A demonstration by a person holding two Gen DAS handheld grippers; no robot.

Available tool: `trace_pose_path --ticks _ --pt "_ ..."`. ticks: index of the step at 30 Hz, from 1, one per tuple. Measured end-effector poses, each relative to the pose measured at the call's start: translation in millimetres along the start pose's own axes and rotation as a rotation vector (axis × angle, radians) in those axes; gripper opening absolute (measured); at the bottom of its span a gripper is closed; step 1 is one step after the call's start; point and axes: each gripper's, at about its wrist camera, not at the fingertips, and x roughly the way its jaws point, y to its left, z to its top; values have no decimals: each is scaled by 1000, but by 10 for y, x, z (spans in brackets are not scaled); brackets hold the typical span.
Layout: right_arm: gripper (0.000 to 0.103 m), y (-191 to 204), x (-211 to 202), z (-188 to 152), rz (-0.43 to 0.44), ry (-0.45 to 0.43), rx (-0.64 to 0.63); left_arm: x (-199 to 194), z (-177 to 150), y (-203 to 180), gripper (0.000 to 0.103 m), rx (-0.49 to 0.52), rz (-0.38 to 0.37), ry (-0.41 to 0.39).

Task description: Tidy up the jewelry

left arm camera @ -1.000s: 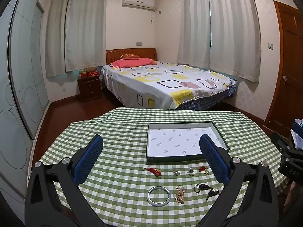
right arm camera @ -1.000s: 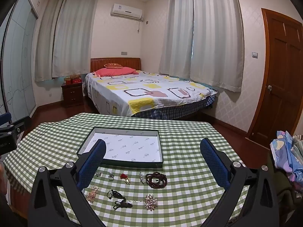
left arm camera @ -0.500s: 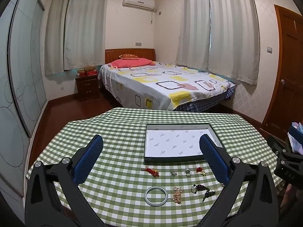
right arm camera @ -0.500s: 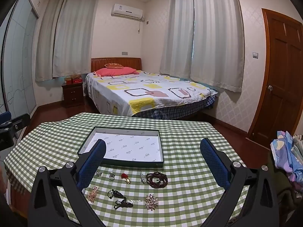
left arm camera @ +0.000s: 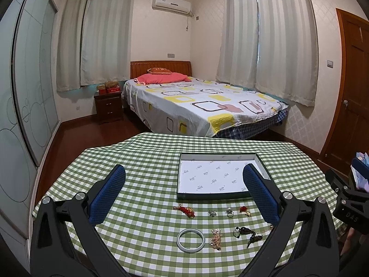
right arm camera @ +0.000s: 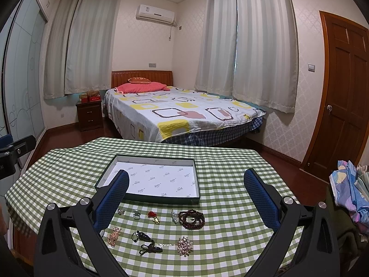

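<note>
A shallow dark green box (left arm camera: 208,196) with a white paper lining lies on the green checked tablecloth; it also shows in the right wrist view (right arm camera: 161,201). In front of it lie several jewelry pieces: a white bangle (left arm camera: 191,240), a red tassel charm (left arm camera: 184,210), a ring (left arm camera: 229,212), a gold chain (left arm camera: 215,240), a dark bead bracelet (right arm camera: 191,218), a pearl brooch (right arm camera: 184,242) and black cord pendants (right arm camera: 147,242). My left gripper (left arm camera: 183,191) is open and empty above the table. My right gripper (right arm camera: 185,192) is open and empty too.
The table (right arm camera: 230,161) stands in a bedroom, with a bed (left arm camera: 203,106) beyond its far edge. A wooden door (right arm camera: 341,97) is at the right. Folded cloth (right arm camera: 350,191) is piled at the table's right side. A nightstand (left arm camera: 108,108) stands beside the bed.
Both views have shifted slightly; the left gripper has drawn back a little, so the box and jewelry sit a bit further off. Both grippers stay open and empty.
</note>
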Motion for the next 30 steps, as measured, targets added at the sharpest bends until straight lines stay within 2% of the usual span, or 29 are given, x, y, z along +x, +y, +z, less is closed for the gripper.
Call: trace_pose_path --ticks 10,30 --pt "97 0 -4 -4 0 -3 0 8 -4 44 99 -30 -12 14" --pt "97 -1 -7 5 -1 -3 -1 3 -20 38 99 -18 0 12"
